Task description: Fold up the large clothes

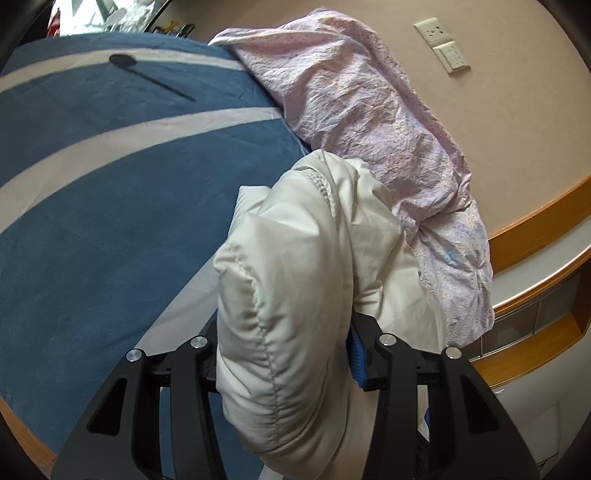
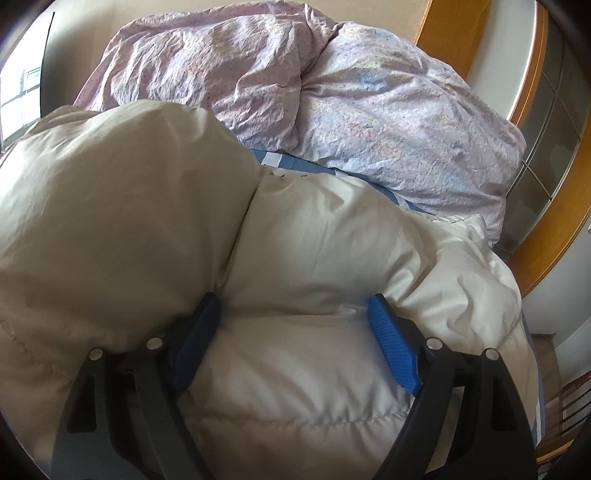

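Observation:
A cream quilted puffer jacket [image 1: 295, 280] fills the space between the fingers of my left gripper [image 1: 284, 354]. The jaws press a thick puffy fold of it, held up over a blue bed sheet [image 1: 92, 221] with pale stripes. In the right wrist view the same jacket [image 2: 295, 266] bulges between the blue pads [image 2: 393, 347] of my right gripper [image 2: 295, 332]. The jaws stand wide with the padded fabric squeezed between them. The jacket's lower part is hidden behind both grippers.
A crumpled pink-lilac duvet [image 1: 369, 122] lies heaped on the bed beyond the jacket; it also shows in the right wrist view [image 2: 332, 96]. A wooden bed frame [image 1: 535, 218] and a wall with a socket plate [image 1: 432, 31] are on the right. A wooden chair [image 2: 565, 410] stands at lower right.

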The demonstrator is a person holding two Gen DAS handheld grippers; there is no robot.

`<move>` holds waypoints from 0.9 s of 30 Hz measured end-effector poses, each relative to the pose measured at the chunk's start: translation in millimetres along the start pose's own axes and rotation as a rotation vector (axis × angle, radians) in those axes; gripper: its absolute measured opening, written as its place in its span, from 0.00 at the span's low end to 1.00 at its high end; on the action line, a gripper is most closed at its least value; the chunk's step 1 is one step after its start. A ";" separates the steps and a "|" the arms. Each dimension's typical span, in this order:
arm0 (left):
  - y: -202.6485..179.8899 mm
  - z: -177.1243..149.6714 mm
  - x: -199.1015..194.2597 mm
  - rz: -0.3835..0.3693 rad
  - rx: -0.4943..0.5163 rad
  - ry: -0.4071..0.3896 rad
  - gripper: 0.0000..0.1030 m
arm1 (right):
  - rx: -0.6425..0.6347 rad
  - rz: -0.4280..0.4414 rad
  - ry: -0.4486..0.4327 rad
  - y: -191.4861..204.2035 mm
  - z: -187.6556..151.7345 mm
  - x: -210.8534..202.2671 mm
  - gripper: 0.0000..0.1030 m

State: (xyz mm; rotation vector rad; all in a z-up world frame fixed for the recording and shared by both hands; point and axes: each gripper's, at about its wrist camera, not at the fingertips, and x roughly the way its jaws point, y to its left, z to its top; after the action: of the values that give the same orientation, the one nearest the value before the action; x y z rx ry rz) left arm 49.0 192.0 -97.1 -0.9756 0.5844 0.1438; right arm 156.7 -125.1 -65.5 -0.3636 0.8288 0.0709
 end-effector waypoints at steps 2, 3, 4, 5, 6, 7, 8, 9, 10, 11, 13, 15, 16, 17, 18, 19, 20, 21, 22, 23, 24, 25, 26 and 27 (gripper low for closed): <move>-6.4 -1.5 -1.5 0.002 0.022 -0.013 0.41 | -0.010 -0.006 0.002 1.8 -0.8 1.7 0.80; -11.5 -2.0 -2.7 -0.003 0.036 -0.021 0.38 | -0.015 -0.009 0.004 2.6 -0.9 2.9 0.80; -16.2 -2.0 -3.8 -0.009 0.048 -0.027 0.35 | -0.017 -0.009 0.005 3.0 -0.7 3.4 0.80; -23.1 -1.7 -6.1 -0.021 0.069 -0.037 0.34 | -0.019 -0.009 0.005 3.3 -0.8 4.5 0.81; -29.2 -1.8 -7.8 -0.033 0.083 -0.044 0.32 | -0.021 -0.009 0.006 3.7 -0.8 5.3 0.81; -35.7 -1.7 -10.1 -0.049 0.098 -0.052 0.31 | -0.021 -0.007 0.006 3.5 -0.8 6.5 0.81; -43.1 -1.8 -12.4 -0.065 0.115 -0.060 0.31 | -0.021 -0.005 0.006 3.0 -0.8 7.6 0.81; -51.3 -2.4 -14.9 -0.082 0.134 -0.068 0.30 | -0.020 -0.003 0.006 2.8 -0.7 8.3 0.81; -58.9 -3.2 -16.5 -0.093 0.152 -0.075 0.30 | -0.018 0.001 0.008 2.1 -0.5 9.3 0.81; -68.5 -4.8 -18.6 -0.109 0.177 -0.083 0.30 | -0.018 0.005 0.010 1.5 -0.1 10.4 0.81; -86.1 -8.5 -21.7 -0.135 0.222 -0.095 0.30 | -0.016 0.011 0.013 1.0 0.8 12.1 0.81; -106.5 -13.6 -23.6 -0.165 0.276 -0.107 0.30 | -0.016 0.016 0.016 0.7 2.0 14.3 0.81; -116.6 -16.8 -24.7 -0.182 0.302 -0.111 0.30 | -0.016 0.018 0.017 0.6 2.4 15.2 0.81; -127.2 -20.7 -25.5 -0.200 0.329 -0.114 0.30 | -0.016 0.022 0.017 0.2 3.1 16.1 0.81; -135.2 -23.7 -25.7 -0.212 0.348 -0.116 0.30 | -0.012 0.029 0.018 -0.8 4.2 17.2 0.81; -145.0 -28.1 -25.8 -0.227 0.374 -0.119 0.30 | -0.011 0.036 0.017 -2.0 4.9 18.2 0.81; -155.0 -32.9 -25.3 -0.236 0.401 -0.123 0.30 | -0.010 0.042 0.015 -2.5 5.1 18.5 0.81; -162.0 -37.2 -25.2 -0.240 0.421 -0.127 0.30 | -0.009 0.052 0.012 -4.3 6.0 19.1 0.81; -169.1 -41.6 -25.3 -0.246 0.441 -0.132 0.30 | -0.006 0.064 0.006 -7.3 6.6 18.9 0.81; -175.4 -45.8 -25.9 -0.252 0.459 -0.135 0.30 | -0.003 0.075 -0.002 -10.8 6.4 17.2 0.81; -179.6 -48.6 -26.2 -0.257 0.470 -0.136 0.30 | -0.002 0.086 -0.011 -14.4 5.5 14.3 0.81; -183.6 -51.5 -26.9 -0.264 0.481 -0.135 0.30 | -0.002 0.096 -0.019 -18.0 4.0 10.9 0.81; -187.3 -54.6 -27.6 -0.267 0.492 -0.135 0.30 | 0.003 0.105 -0.027 -22.2 2.0 6.7 0.80; -189.9 -56.4 -27.4 -0.268 0.502 -0.136 0.30 | 0.008 0.112 -0.032 -26.1 0.8 3.3 0.81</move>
State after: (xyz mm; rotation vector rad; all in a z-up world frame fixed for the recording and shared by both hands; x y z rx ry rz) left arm 73.5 42.7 33.8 -0.5420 0.3349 -0.1694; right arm 164.8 -149.5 -59.9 -0.3074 0.8170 0.1769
